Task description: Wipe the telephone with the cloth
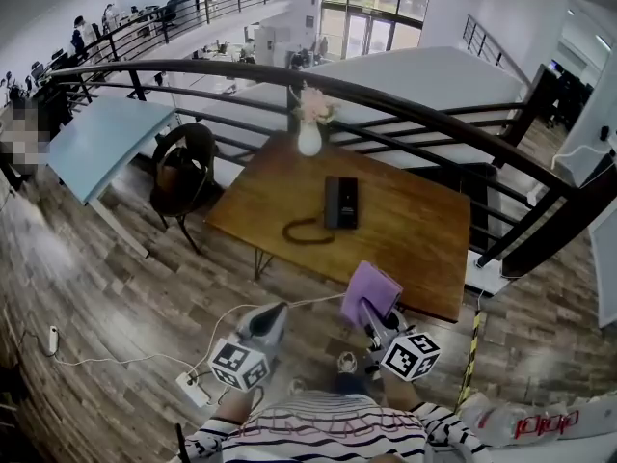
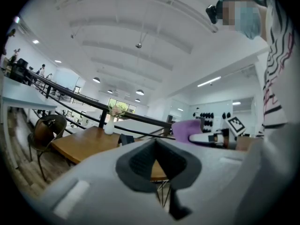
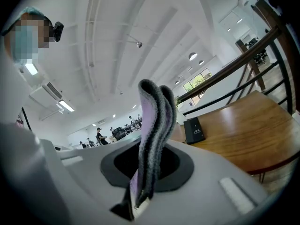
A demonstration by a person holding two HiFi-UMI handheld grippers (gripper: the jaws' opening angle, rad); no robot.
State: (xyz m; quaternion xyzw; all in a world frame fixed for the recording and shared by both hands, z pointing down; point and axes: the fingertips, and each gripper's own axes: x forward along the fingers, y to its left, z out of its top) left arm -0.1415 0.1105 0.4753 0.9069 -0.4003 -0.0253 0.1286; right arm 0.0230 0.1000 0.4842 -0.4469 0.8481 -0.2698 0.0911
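One cloth (image 1: 370, 292) pinched in right hand-held gripper (image 1: 376, 322), telephone (image 1: 340, 202) well apart, left hand-held gripper (image 1: 275, 311) pressed together.

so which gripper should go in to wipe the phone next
Right. The right gripper is shut on the cloth, held at the near edge of the table, roughly in line with the telephone. The left gripper is shut and empty, short of the table.

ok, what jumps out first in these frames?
The purple cloth clamped in the right gripper, held up at the near edge of the wooden table. Then the black telephone lying mid-table with its coiled cord, and the white flower vase at the table's far edge. The left gripper is shut and empty, low at the left.
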